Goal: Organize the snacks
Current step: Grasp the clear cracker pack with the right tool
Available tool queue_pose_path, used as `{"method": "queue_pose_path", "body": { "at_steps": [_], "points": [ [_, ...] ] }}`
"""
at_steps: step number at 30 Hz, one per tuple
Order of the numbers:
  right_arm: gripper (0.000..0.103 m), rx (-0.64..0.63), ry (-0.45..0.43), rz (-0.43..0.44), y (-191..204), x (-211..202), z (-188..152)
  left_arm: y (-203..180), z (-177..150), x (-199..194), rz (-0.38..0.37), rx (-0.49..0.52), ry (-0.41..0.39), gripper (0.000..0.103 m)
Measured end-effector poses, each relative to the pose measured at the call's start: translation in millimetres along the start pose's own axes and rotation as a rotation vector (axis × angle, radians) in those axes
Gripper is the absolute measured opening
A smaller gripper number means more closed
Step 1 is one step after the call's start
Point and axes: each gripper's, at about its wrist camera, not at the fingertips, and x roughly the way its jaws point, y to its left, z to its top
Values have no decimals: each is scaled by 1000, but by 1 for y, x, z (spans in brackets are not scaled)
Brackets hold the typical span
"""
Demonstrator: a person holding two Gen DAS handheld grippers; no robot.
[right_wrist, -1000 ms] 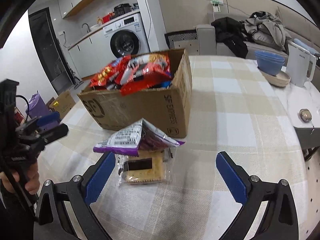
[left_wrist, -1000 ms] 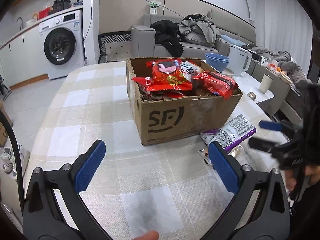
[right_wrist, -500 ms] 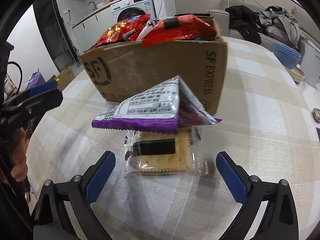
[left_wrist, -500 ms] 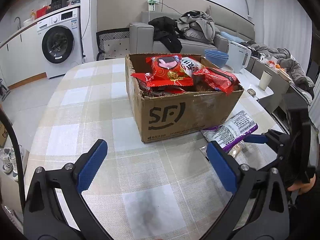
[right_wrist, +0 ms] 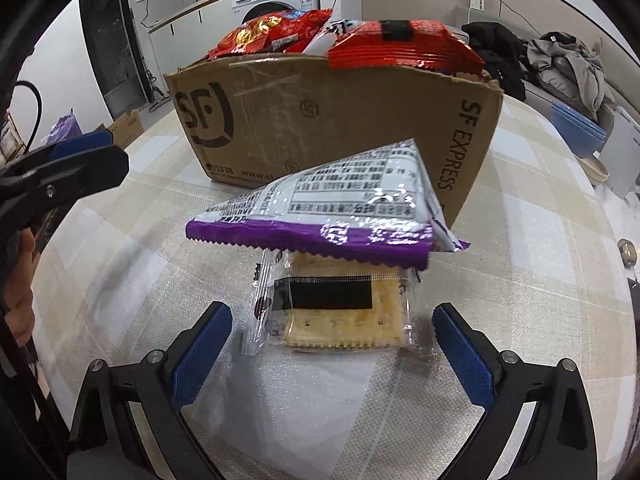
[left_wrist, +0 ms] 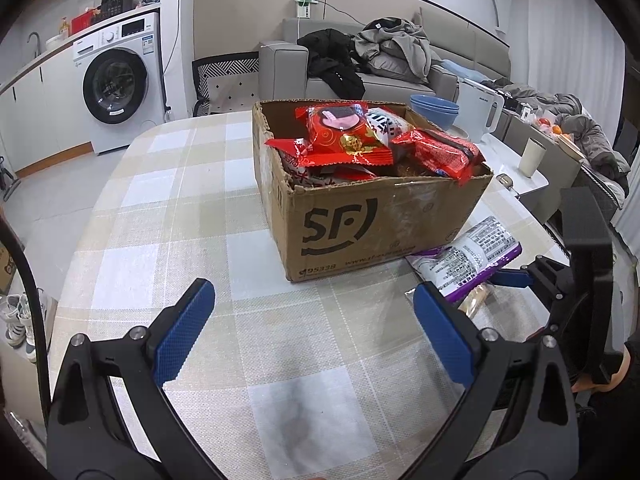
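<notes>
The clear-wrapped cracker packet [right_wrist: 338,312] lay on the checked tablecloth [right_wrist: 532,240] between the wide-spread fingers of the right gripper [right_wrist: 332,344], untouched, its far end under the purple snack bag [right_wrist: 332,208] beside the SF cardboard box [right_wrist: 340,120]. The left gripper [left_wrist: 314,330] hovered wide open and empty over the cloth.

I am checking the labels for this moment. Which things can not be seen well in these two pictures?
- Cracker packet, right wrist view: its far end lies under the purple bag. In the left wrist view the left gripper's finger hides most of it.
- Cardboard box, both views: the red snack bags on top hide the lower contents.
- Purple bag: the printed text is too small to read.
</notes>
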Motion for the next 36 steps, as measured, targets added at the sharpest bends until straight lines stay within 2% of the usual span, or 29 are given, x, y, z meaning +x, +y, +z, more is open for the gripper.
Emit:
{"method": "queue_pose_path", "body": {
  "at_steps": [10, 16, 20, 22, 29, 36],
  "points": [
    [102, -7, 20, -33, 13, 12, 6, -3, -3, 7, 0, 14, 14, 100],
    [92, -3, 6, -38, 5, 2, 6, -6, -6, 10, 2, 27, 19, 100],
    [77, -29, -7, -21, 7, -3, 2, -7, -6, 9, 3, 30, 18, 100],
    [74, -39, -10, -12, 6, -5, 2, -7, -6, 10, 4, 31, 18, 100],
    [71, -56, -6, 14, 2, -9, -5, -7, -6, 10, 0, 33, 18, 100],
    [71, -92, -16, 79, -7, -26, -9, -7, -6, 12, -3, 40, 21, 100]
  ]
}}
